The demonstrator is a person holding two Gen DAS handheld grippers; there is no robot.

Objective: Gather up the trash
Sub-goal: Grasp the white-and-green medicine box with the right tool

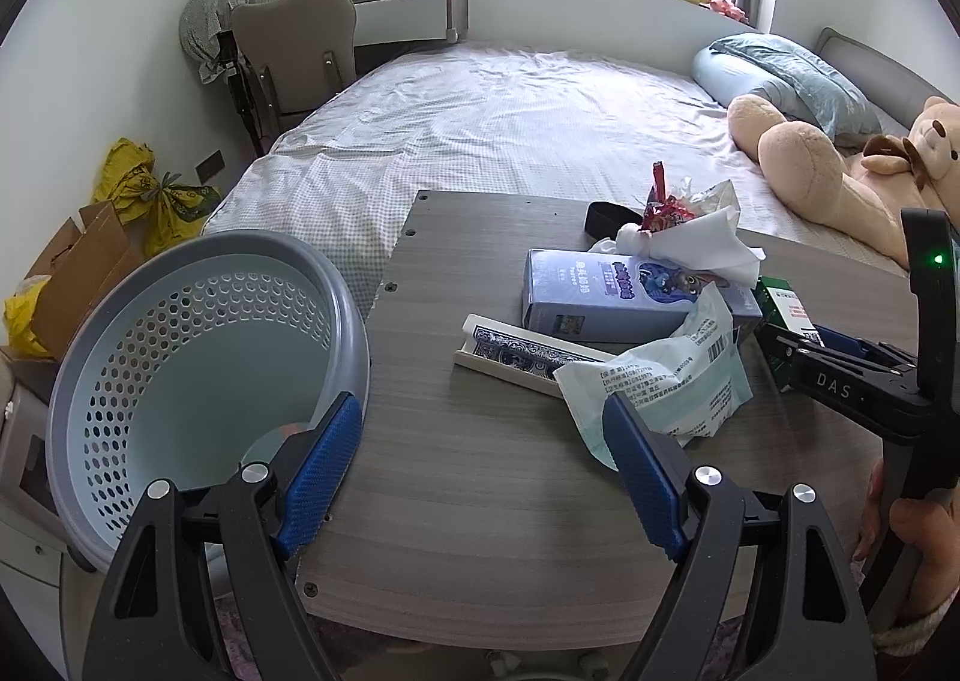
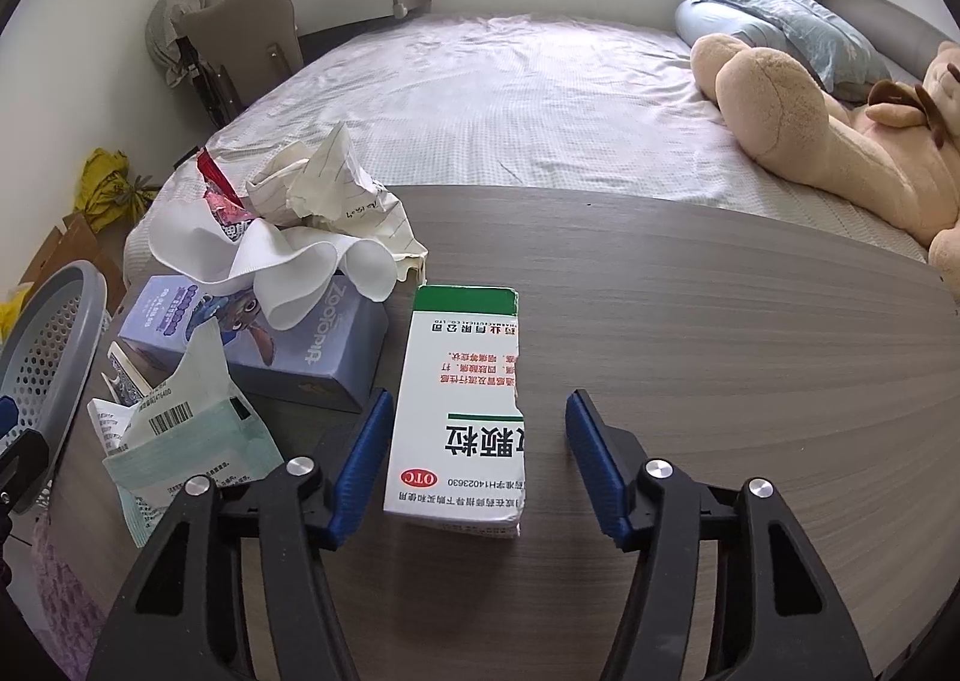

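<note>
Your right gripper point(image 2: 480, 462) stands part open around the white and green medicine box point(image 2: 459, 411), which lies flat on the grey wooden table point(image 2: 720, 351). The left pad sits just beside the box's left edge, perhaps touching it, while the right pad stands clear of the torn right edge with table showing between, so you have no grip on it yet. The box reaches well ahead of your fingertips, and only its near half lies between them.

Your left gripper point(image 1: 480, 471) is wide open and holds nothing. The grey perforated basket point(image 1: 198, 357) sits just to its left, its rim beside the left pad, and the crumpled pale green wrapper point(image 1: 654, 381) lies right at the tip of its right pad.

Watch these risks:
- Closing with only one pad on the box will likely shove it sideways rather than pinch it, perhaps into the purple tissue box point(image 2: 258, 345) just left of your claw
- The box looks torn and empty, so a hard squeeze may crush it and let it slip
- Gripped by its near end, it may droop as you lift
- Swinging across to the basket, you could clip the loose tissue and paper heap point(image 2: 300, 225) ahead on the left, or your other gripper
</note>
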